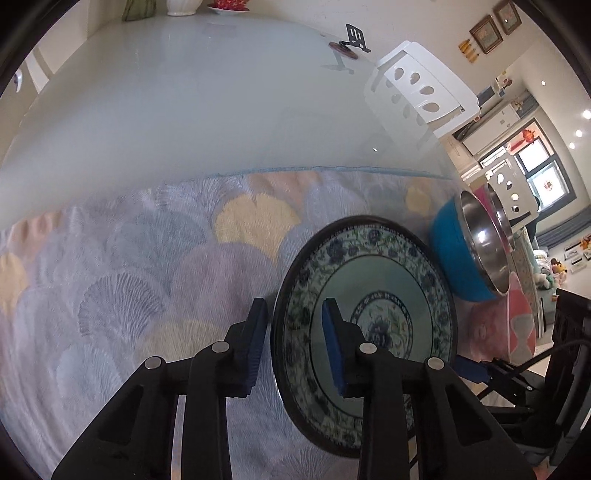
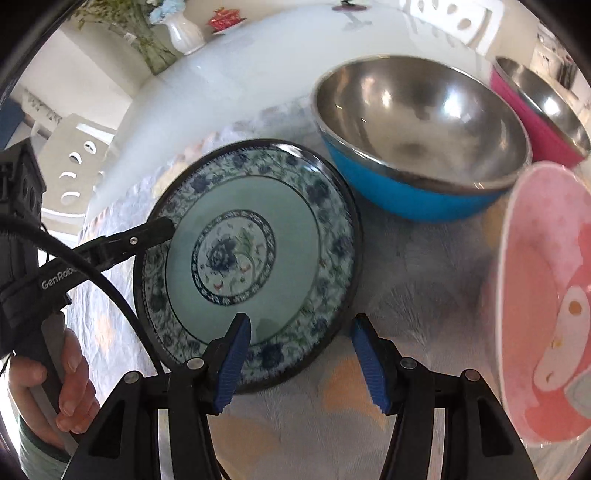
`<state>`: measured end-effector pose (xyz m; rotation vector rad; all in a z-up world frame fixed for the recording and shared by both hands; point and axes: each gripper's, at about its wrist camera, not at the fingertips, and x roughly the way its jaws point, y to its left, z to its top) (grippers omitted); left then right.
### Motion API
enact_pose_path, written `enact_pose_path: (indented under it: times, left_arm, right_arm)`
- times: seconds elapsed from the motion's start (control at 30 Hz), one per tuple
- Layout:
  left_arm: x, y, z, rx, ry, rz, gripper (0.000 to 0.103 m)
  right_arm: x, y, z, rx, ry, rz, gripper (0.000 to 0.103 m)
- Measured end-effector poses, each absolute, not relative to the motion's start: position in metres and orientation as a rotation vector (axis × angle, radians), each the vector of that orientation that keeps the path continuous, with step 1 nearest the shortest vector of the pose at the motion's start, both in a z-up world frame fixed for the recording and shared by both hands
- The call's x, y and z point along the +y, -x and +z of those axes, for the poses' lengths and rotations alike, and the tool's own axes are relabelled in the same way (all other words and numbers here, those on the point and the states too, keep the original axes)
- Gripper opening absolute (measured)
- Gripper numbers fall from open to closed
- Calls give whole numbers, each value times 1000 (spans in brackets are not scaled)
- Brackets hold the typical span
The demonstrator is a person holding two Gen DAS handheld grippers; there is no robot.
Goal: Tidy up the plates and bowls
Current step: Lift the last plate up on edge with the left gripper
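Plate point(image 1: 369, 317), the blue-and-white floral one with a dark rim, lies on the patterned cloth point(image 1: 147, 258) that covers the near part of my desk point(image 1: 166, 103); in my left wrist view it fills the lower right of centre, and in my right wrist view point(image 2: 247, 254) it sits at centre. My left claw point(image 1: 295, 343) straddles its left rim: one blue pad point(image 1: 334, 350) lies over the inner face of the plate and the other pad point(image 1: 255, 347) stands outside the edge, but a gap shows between that outer pad and the rim, so this claw is not clamped on it. In the right wrist view one finger point(image 2: 147, 234) of that claw reaches in from the left edge and lies across the plate's left rim, with my hand point(image 2: 70, 387) on the handle at lower left. My right claw point(image 2: 303, 358) hangs open at the bottom of its frame, its left pad point(image 2: 236, 362) over the plate's near rim and its right pad point(image 2: 369, 365) over bare cloth, holding nothing. A blue bowl point(image 2: 413, 184) with a steel inside sits just beside the plate, upper right of it, and a pink bowl point(image 2: 546, 125) stands behind it at the upper right edge. A pink cartoon plate point(image 2: 546, 295) fills the right edge, tilted. A white vase point(image 2: 184, 33) stands far back at the upper left.
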<state>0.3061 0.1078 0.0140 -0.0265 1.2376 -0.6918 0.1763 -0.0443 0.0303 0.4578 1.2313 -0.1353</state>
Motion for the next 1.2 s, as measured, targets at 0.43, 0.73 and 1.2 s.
enact_pose_path:
  times: [0.43, 0.73, 1.2]
  left_arm:
    - [111, -295, 21, 1185, 10, -682, 26]
    - [144, -270, 53, 1142, 99, -609, 26]
    - [212, -153, 137, 1026, 280, -507, 26]
  right_arm:
    - [-47, -182, 28, 1189, -354, -138, 41]
    - [-36, -180, 46, 1160, -260, -53, 41]
    - [-1, -102, 132, 1028, -169, 68, 41]
